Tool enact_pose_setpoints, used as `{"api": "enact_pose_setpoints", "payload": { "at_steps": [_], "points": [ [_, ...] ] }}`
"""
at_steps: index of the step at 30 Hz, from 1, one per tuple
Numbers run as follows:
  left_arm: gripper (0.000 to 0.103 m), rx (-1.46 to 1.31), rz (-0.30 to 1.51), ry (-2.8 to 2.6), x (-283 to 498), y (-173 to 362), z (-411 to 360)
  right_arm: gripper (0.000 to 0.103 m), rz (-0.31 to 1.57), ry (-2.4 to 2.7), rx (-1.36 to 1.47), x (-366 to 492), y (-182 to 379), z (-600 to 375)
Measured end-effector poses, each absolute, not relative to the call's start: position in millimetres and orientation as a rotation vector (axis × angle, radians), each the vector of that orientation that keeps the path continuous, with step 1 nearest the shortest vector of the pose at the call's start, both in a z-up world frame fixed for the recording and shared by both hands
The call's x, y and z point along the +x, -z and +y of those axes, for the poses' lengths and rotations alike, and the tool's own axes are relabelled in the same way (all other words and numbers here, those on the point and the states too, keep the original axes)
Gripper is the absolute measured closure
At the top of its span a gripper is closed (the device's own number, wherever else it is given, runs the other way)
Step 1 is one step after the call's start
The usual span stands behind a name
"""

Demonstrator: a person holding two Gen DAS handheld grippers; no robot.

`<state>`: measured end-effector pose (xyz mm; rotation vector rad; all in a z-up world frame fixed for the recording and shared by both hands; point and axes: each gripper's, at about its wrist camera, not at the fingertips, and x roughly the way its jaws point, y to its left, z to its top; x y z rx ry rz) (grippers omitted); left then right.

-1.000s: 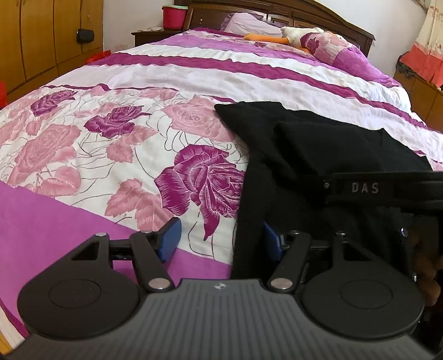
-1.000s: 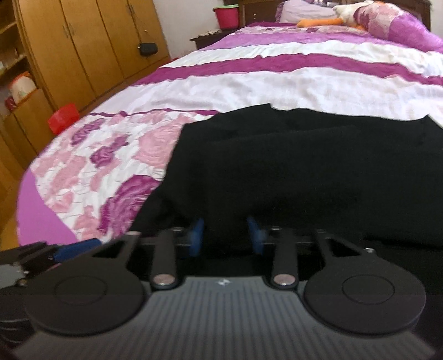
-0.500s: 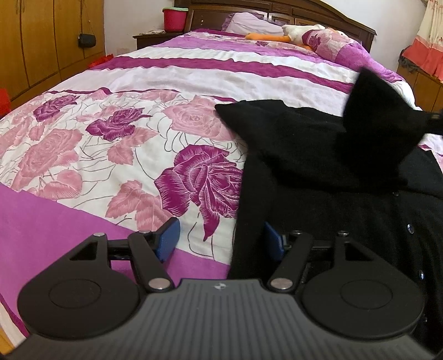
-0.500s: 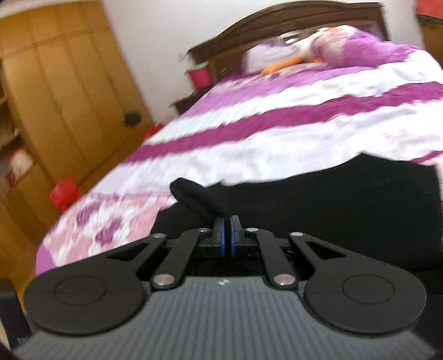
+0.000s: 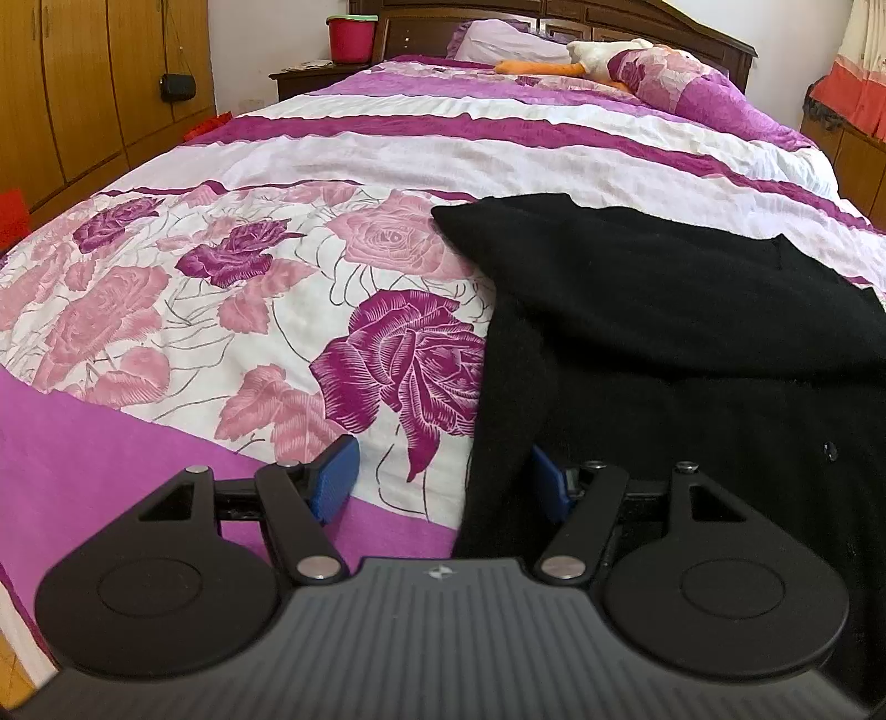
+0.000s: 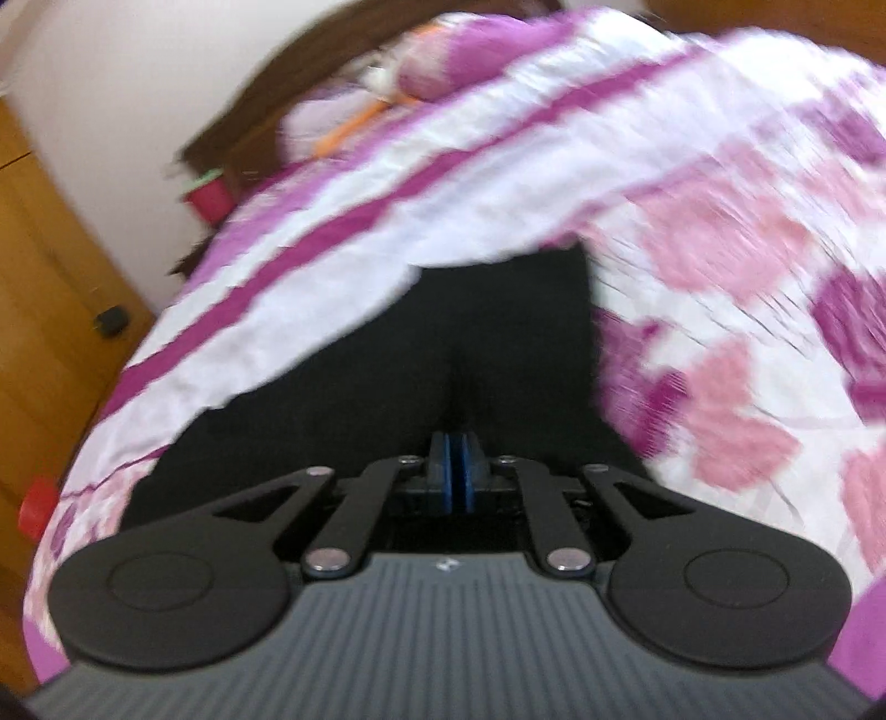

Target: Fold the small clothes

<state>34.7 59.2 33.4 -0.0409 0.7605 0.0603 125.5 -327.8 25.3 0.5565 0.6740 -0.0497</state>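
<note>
A black knit cardigan (image 5: 664, 332) with small buttons lies on the flowered bedspread (image 5: 249, 310), at the right of the left wrist view. My left gripper (image 5: 440, 484) is open, low over the bed, its right pad (image 5: 545, 479) against the garment's left edge. My right gripper (image 6: 453, 471) is shut on a fold of the black cardigan (image 6: 498, 343); this view is blurred and tilted. The right gripper does not show in the left wrist view.
Pillows and a stuffed duck (image 5: 587, 55) lie at the head of the bed by the dark headboard. A red bucket (image 5: 351, 39) stands on a nightstand. Wooden wardrobes (image 5: 83, 94) line the left wall. A curtain and cabinet (image 5: 853, 127) are at the right.
My right gripper shut on the cardigan, lifted a part of it and carried it across with a twist. The raised flap now lies flat. My left gripper stayed put.
</note>
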Motion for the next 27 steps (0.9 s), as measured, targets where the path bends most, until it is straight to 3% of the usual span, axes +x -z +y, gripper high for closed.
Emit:
{"api": "enact_pose_setpoints", "payload": {
  "at_steps": [5, 17, 18, 19, 21, 27],
  "points": [
    [0.032, -0.056, 0.759, -0.05, 35.0, -44.5, 59.6, 0.094, 0.685, 0.001, 0.73, 115.2, -17.5, -356.5],
    [0.032, -0.074, 0.681, 0.03, 66.4, -80.2, 41.9, 0.089, 0.693, -0.054, 0.566, 142.3, -37.8, -340.2],
    [0.032, -0.076, 0.676, 0.037, 70.2, -81.5, 39.3, 0.078, 0.699, -0.053, 0.562, 145.3, -36.3, -339.4],
    [0.032, -0.078, 0.671, 0.047, 74.6, -82.8, 36.4, 0.057, 0.702, -0.05, 0.561, 147.7, -35.2, -339.0],
    [0.032, -0.08, 0.665, 0.06, 81.7, -84.4, 31.6, 0.043, 0.681, -0.058, 0.555, 147.3, -34.8, -338.6],
    [0.032, -0.083, 0.661, 0.095, 105.0, -81.6, 16.6, 0.043, 0.673, -0.058, 0.488, 155.5, -35.4, -336.1]
  ]
}}
